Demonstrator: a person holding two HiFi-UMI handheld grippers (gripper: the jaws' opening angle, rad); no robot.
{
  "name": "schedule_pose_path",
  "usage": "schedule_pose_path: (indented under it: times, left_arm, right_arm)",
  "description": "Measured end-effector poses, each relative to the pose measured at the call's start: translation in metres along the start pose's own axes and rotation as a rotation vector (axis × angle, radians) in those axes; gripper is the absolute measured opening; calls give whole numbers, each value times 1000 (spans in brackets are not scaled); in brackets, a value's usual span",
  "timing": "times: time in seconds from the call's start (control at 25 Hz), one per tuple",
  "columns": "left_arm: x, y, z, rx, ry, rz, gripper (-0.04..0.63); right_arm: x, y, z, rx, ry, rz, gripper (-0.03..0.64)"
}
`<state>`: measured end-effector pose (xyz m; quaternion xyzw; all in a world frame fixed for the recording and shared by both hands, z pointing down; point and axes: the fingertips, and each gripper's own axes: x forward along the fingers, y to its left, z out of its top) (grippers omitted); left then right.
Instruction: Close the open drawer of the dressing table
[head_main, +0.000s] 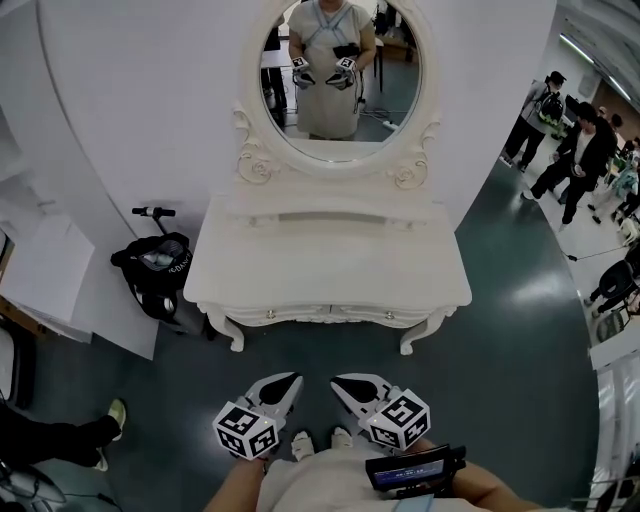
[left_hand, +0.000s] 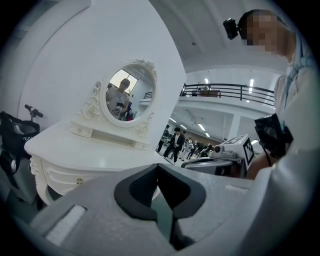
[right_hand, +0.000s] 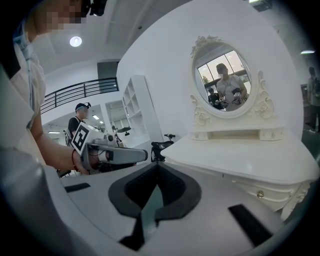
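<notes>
The white dressing table (head_main: 330, 275) stands against the wall ahead of me, with an oval mirror (head_main: 340, 75) on top. Its drawer fronts (head_main: 330, 315) sit flush under the tabletop, with small knobs (left_hand: 79, 181) (right_hand: 260, 194) showing. My left gripper (head_main: 293, 380) (left_hand: 158, 165) hangs in the air close to my body, well short of the table, jaws shut with nothing between them. Beside it, my right gripper (head_main: 340, 382) (right_hand: 157, 164) is likewise shut and empty. Both point toward the table front.
A black scooter with a bag (head_main: 155, 265) stands left of the table. White panels (head_main: 60, 270) lean at the far left. Someone's foot (head_main: 112, 415) shows low on the left. Several people (head_main: 570, 150) stand on the dark floor at the right.
</notes>
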<state>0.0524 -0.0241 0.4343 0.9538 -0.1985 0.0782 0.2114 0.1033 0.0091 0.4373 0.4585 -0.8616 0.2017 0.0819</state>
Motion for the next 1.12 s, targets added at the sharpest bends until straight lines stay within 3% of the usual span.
schedule_pose_path:
  times: [1.12]
  left_arm:
    - [0,12,-7,-29,21,-20,9]
  right_arm:
    - [19,8,0,-24,43,33,14]
